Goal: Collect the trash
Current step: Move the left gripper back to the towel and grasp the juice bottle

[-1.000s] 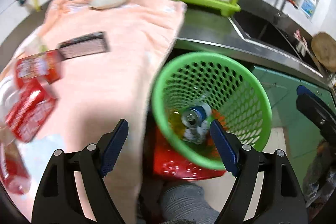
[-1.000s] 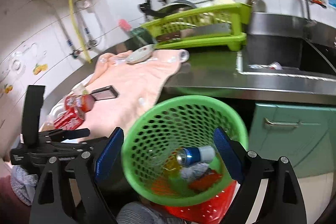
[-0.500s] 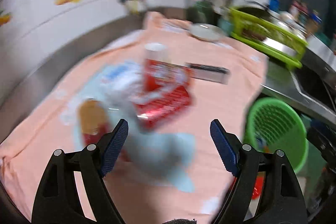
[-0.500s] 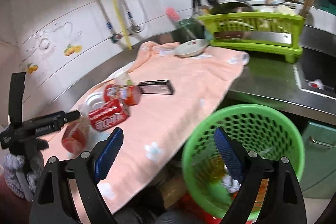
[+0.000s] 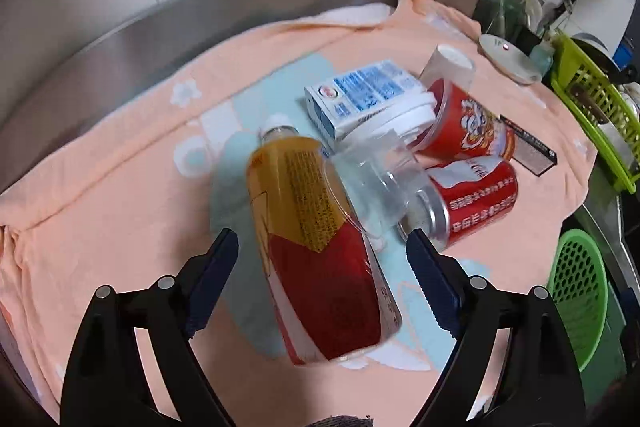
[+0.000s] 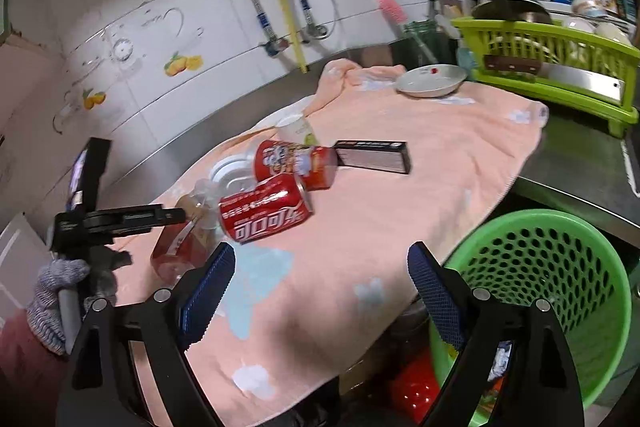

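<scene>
Trash lies in a heap on a peach towel [image 5: 120, 211]. A tea bottle [image 5: 316, 251] with a yellow and red label lies between the fingers of my open left gripper [image 5: 322, 267]. Behind it are a clear plastic cup [image 5: 376, 183], a red cola can [image 5: 468, 203], a red snack cup [image 5: 468, 131], a blue and white carton [image 5: 360, 99] and a black box [image 5: 528, 147]. My right gripper [image 6: 320, 291] is open and empty above the towel's front edge, with the cola can [image 6: 264, 213] beyond it. The green waste basket [image 6: 548, 287] stands below the counter at right.
A green dish rack [image 6: 560, 67] and a grey plate [image 6: 432, 83] stand at the back of the counter. Pipes run down the tiled wall [image 6: 160, 39]. A dark sink edge [image 6: 600, 163] lies right of the towel. The basket also shows in the left wrist view [image 5: 576, 283].
My left gripper has swung from above the basket to the trash heap and now straddles the tea bottle. My right gripper has turned left from the basket toward the towel.
</scene>
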{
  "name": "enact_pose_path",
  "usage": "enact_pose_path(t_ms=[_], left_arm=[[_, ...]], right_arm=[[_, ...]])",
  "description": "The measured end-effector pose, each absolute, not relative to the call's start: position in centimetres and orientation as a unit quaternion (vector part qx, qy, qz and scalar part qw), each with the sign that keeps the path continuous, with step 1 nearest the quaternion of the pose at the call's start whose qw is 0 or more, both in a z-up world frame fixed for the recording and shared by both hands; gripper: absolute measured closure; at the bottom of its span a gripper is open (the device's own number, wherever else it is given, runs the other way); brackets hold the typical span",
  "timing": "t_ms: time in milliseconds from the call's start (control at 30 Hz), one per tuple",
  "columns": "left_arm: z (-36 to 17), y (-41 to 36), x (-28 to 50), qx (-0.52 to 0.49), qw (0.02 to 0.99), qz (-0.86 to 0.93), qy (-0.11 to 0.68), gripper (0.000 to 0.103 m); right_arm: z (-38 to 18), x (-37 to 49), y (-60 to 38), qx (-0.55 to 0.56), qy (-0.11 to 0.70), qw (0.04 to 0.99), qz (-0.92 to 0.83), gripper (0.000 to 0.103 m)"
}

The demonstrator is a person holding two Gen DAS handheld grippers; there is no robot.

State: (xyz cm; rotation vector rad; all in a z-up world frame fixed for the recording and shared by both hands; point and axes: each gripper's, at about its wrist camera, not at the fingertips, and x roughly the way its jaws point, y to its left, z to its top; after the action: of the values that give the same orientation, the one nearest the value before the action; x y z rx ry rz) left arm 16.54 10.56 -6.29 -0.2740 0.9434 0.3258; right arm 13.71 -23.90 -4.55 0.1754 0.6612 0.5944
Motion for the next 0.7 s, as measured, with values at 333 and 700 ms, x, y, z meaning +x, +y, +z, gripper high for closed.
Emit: enact_pose_path(t_ms=[333, 700], left_arm=[[-8.6, 11.2, 19.3, -0.131, 0.852, 0.150, 0.484, 0.017], [-9.3, 12.9, 19.7, -0.148, 0.848, 0.130, 0.492, 0.029]], right_arm=[[-5.1, 15.0, -21.2, 0.076, 0.332, 0.890, 0.304, 0.018], [-6.1, 17.2, -18.1, 0.051, 0.358, 0.874, 0.324, 0.018]])
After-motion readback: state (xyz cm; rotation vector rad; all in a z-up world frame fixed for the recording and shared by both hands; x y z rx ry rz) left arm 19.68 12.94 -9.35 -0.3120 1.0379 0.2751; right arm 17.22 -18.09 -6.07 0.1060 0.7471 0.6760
